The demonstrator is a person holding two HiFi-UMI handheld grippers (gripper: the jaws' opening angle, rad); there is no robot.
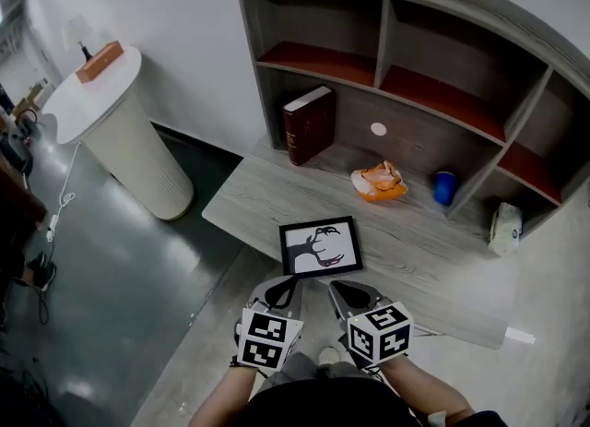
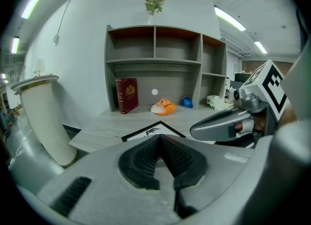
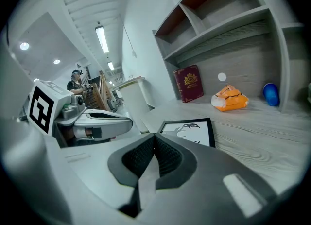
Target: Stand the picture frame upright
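Picture frame [image 1: 321, 245] is seen lying flat and face up on a grey wooden desk [image 1: 241, 202], close to the desk's front edge, with a dark branching print on white under a black border. It has not yet been stood up. From the head view, two hand-held grippers are shown just short of the frame's near edge. The left gripper [image 1: 283, 290] is pointed at the near left corner and the right gripper [image 1: 348, 293] at the near right part of that edge. Both pairs of jaws are pressed together with nothing between them, and no contact with the frame can be made out.

The frame is placed straight ahead of both grippers and spans the gap between them. Its longer side is laid across the line of reach, from left to right, and is skewed a little. Neither gripper is judged clearly nearer. A shelf unit [image 1: 387, 42] is set at the back of the desk. A dark red book [image 1: 309, 125], an orange packet [image 1: 380, 183] and a blue cup [image 1: 444, 187] are kept there, well apart from the frame
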